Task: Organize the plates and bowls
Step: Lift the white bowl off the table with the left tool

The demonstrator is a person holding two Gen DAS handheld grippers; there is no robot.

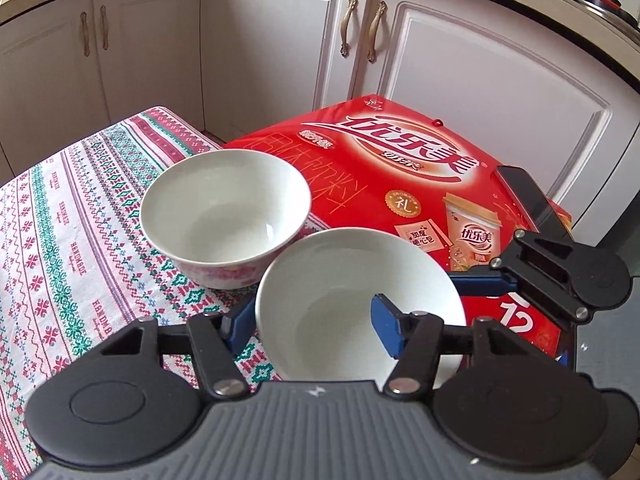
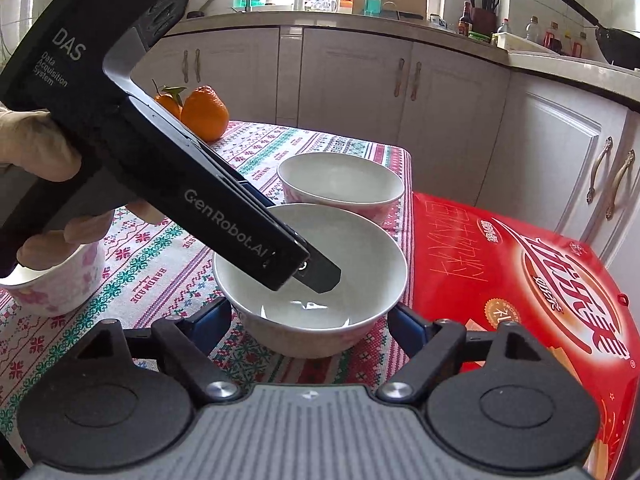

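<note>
White near bowl (image 1: 352,300) sits at the patterned desk (image 1: 60,240) edge, its rim pinched by the left hand-held gripper (image 1: 312,320). The right hand-held gripper (image 2: 312,320) straddles it, contact unclear. Second bowl (image 1: 226,216) stands behind; red box (image 1: 400,168) lies rightward.

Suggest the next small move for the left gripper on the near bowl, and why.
Probably lift the near bowl slightly, straight up. The left gripper is shut on its wall, one finger inside, one outside. The right gripper straddles it low down; whether its pads press is unclear. The far bowl stands empty just behind, a likely nest.
</note>
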